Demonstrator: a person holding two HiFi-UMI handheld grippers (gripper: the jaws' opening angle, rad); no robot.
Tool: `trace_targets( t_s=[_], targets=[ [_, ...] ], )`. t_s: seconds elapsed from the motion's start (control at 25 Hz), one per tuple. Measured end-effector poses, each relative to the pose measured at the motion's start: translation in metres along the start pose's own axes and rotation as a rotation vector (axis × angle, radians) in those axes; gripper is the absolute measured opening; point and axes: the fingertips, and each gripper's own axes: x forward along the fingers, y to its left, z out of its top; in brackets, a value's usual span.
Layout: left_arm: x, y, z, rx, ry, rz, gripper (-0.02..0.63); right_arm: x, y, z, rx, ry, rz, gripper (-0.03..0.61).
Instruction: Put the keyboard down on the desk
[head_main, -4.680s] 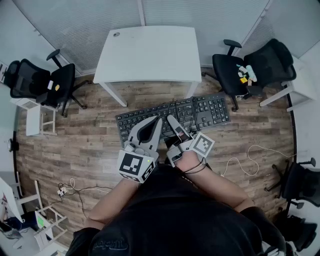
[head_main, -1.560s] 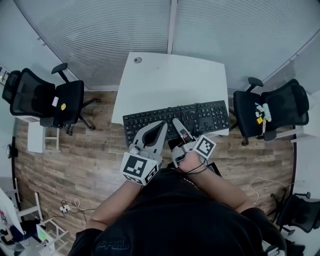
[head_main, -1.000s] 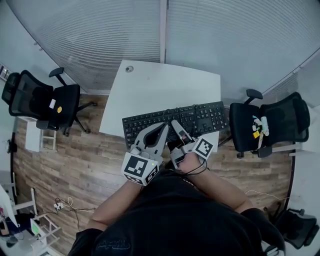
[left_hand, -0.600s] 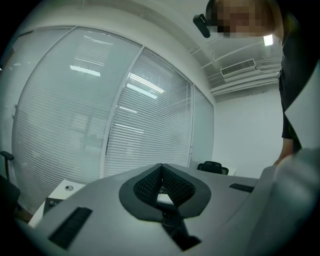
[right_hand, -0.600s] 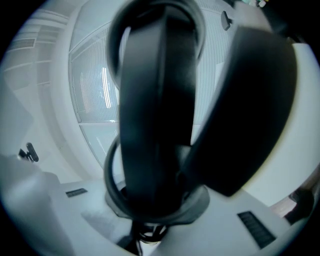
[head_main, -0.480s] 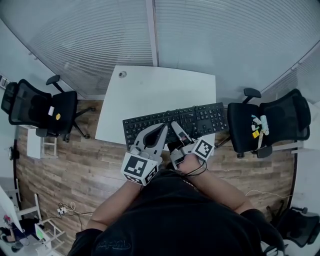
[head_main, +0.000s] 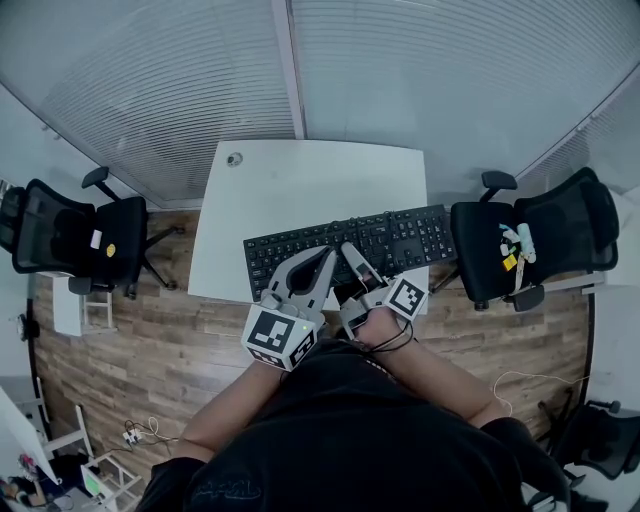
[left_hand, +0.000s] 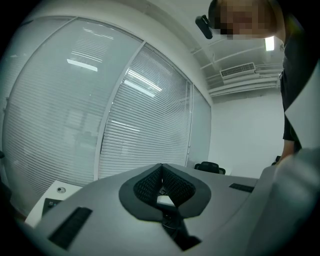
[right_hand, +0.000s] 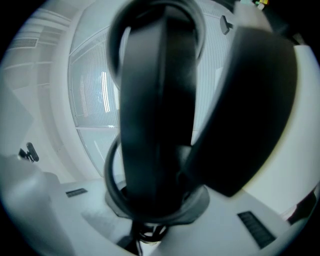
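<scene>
I hold the keyboard (head_main: 350, 243) over the near edge of the white counter (head_main: 310, 180).
My right gripper (head_main: 349, 251) has its jaws clamped on the keyboard's near edge; my left gripper (head_main: 324, 254), just to its left, has its jaws pressed together, nothing between them.

It was an office. A plain white tabletop (head_main: 310, 190) stood near floor-to-ceiling glass partitions (head_main: 450, 80) lined with horizontal blinds (head_main: 170, 90). A black swivel chair (head_main: 80, 245) sat off to one side of it and a second swivel chair (head_main: 540, 230) to the other. The floor (head_main: 150, 340) was wood-look plank. Overhead, the white ceiling carried an air vent (left_hand: 239, 70) and a strip light (left_hand: 270, 43).
</scene>
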Motion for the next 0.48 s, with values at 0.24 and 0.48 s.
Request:
trace_targets(
  t_s=[0.24,0.48],
  targets=[
    [0.008,0.023,0.001,-0.015,0.007,-0.023,0.016,0.019,-0.006,0.002,-0.005,-0.021,-0.02,0.095],
    [0.01,0.053,0.01,-0.011,0.002,-0.059,0.016,0.05,-0.007,-0.001,-0.012,-0.05,-0.026,0.095]
  ],
)
